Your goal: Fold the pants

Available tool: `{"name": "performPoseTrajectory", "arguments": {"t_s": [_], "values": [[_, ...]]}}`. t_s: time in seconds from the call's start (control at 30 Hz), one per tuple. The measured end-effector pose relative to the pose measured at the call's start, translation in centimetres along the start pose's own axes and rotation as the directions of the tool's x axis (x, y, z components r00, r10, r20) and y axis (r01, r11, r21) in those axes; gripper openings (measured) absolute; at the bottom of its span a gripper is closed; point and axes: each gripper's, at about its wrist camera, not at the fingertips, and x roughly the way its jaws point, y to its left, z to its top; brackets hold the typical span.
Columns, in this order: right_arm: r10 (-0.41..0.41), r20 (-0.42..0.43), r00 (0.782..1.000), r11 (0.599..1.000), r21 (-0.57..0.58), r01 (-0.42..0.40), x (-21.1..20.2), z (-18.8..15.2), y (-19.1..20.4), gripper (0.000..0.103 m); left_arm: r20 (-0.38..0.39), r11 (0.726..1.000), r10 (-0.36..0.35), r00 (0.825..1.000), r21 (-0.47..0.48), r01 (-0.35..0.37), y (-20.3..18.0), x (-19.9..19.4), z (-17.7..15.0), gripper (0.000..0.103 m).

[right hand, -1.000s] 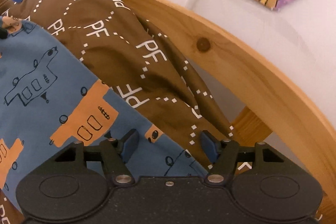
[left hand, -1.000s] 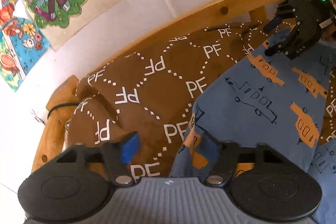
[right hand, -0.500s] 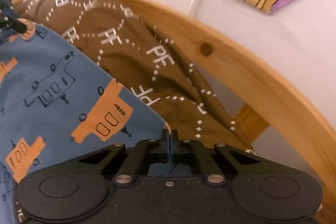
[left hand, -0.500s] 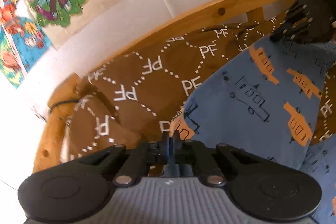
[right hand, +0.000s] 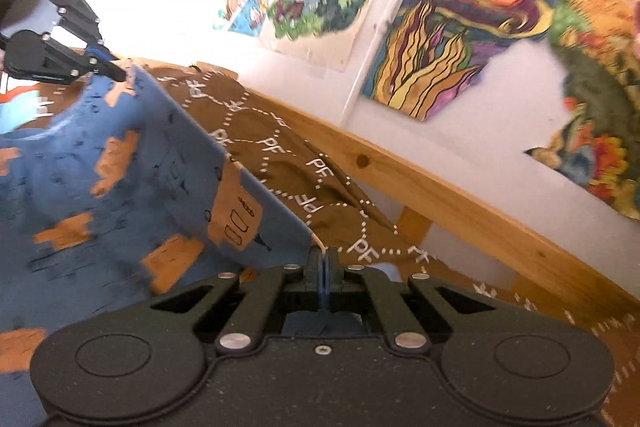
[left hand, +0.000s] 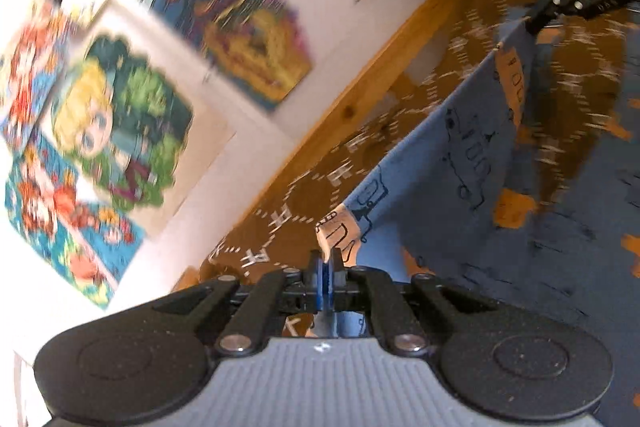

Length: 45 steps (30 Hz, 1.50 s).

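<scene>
Both claws are clamped on the pants point(right hand: 132, 163): left claw point(left hand: 325, 269) pinches one corner of the blue hem, right claw point(right hand: 323, 259) pinches the other, with the edge pulled taut between them. The pants hang lifted off the bed, over the brown PF cover point(right hand: 304, 183), with the wooden rail point(right hand: 460, 203) and posters point(right hand: 452, 39) on the far side. The rest of the fabric sags toward the near left in the right view. Risks as I see them: each grip looks like only a thin sliver of hem, so a hard pull apart could strip a corner out of a claw. If one hand leads, the fold edge skews. The sagging part could drag on the cover and bunch under the fold. Heavy blur in the left view, so the grip depth there can't be judged.
</scene>
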Motion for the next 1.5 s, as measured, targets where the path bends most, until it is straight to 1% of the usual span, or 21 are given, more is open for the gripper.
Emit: {"name": "performPoseTrajectory", "arguments": {"t_s": [0.07, 0.13, 0.2, 0.23, 0.33, 0.47, 0.5, 0.57, 0.6, 0.67, 0.77, 0.87, 0.93, 1.1, 1.2, 1.3, 1.5], "values": [[0.002, -0.014, 1.000, 1.000, -0.012, -0.002, -2.9, -0.9, 1.5, 0.000, 0.012, 0.998, -0.018, 1.000, 0.068, 0.017, -1.8, -1.8, -0.5, 0.003], [0.006, -0.032, 0.999, 1.000, -0.027, -0.007, -5.2, -1.8, 3.0, 0.000, -0.002, 0.994, -0.055, 0.999, 0.099, 0.054, -3.5, -3.4, -1.4, 0.003], [0.010, -0.054, 0.999, 0.999, -0.049, -0.012, -7.1, -2.9, 4.9, 0.000, -0.021, 0.987, -0.072, 0.997, 0.140, 0.074, -5.4, -4.5, -2.7, 0.003], [0.017, -0.067, 0.998, 0.998, -0.056, -0.021, -7.6, -3.3, 5.7, 0.000, -0.040, 0.983, -0.079, 0.996, 0.164, 0.084, -6.5, -4.9, -3.4, 0.003], [0.029, -0.107, 0.994, 0.997, -0.064, -0.036, -8.7, -4.8, 8.3, 0.000, -0.082, 0.978, -0.087, 0.993, 0.182, 0.101, -8.7, -5.1, -4.9, 0.003], [0.042, -0.139, 0.989, 0.999, -0.010, -0.044, -9.0, -6.6, 10.5, 0.000, -0.138, 0.976, -0.086, 0.987, 0.186, 0.111, -10.4, -4.7, -6.4, 0.003], [0.054, -0.152, 0.987, 0.999, 0.004, -0.054, -8.8, -6.8, 10.8, 0.000, -0.144, 0.975, -0.087, 0.986, 0.189, 0.114, -10.6, -4.9, -6.7, 0.003], [0.076, -0.171, 0.982, 0.997, -0.016, -0.080, -8.8, -7.2, 11.4, 0.000, -0.158, 0.973, -0.092, 0.983, 0.197, 0.123, -10.9, -5.1, -7.2, 0.003], [0.084, -0.173, 0.981, 0.996, -0.029, -0.090, -8.9, -7.4, 11.6, 0.000, -0.165, 0.972, -0.090, 0.982, 0.200, 0.122, -11.0, -5.1, -7.4, 0.003], [0.098, -0.175, 0.980, 0.995, -0.018, -0.102, -9.0, -7.5, 11.5, 0.000, -0.171, 0.970, -0.078, 0.982, 0.213, 0.114, -11.2, -5.2, -7.8, 0.003], [0.107, -0.181, 0.978, 0.994, -0.010, -0.111, -9.0, -7.6, 11.6, 0.000, -0.161, 0.964, -0.057, 0.985, 0.247, 0.097, -11.1, -5.8, -7.7, 0.003], [0.117, -0.176, 0.977, 0.992, -0.033, -0.125, -9.6, -7.3, 11.9, 0.000, -0.141, 0.960, -0.048, 0.989, 0.268, 0.085, -10.8, -6.4, -7.1, 0.003], [0.127, -0.181, 0.975, 0.989, -0.053, -0.138, -9.9, -7.1, 11.9, 0.000, -0.144, 0.956, -0.064, 0.987, 0.273, 0.102, -10.9, -6.5, -6.9, 0.003], [0.167, -0.236, 0.957, 0.976, -0.097, -0.195, -10.3, -7.3, 12.4, 0.000, -0.189, 0.958, -0.104, 0.977, 0.245, 0.149, -12.1, -5.9, -7.7, 0.003], [0.190, -0.253, 0.949, 0.972, -0.091, -0.219, -10.3, -7.6, 12.7, 0.000, -0.192, 0.953, -0.099, 0.976, 0.263, 0.149, -12.4, -6.0, -8.0, 0.003], [0.196, -0.266, 0.944, 0.965, -0.119, -0.234, -10.6, -7.6, 13.1, 0.000, -0.201, 0.949, -0.109, 0.974, 0.271, 0.162, -12.4, -6.1, -8.2, 0.003], [0.215, -0.297, 0.930, 0.955, -0.135, -0.264, -10.6, -7.9, 13.2, 0.000, -0.211, 0.949, -0.133, 0.968, 0.255, 0.186, -12.5, -6.6, -8.7, 0.003]]}}
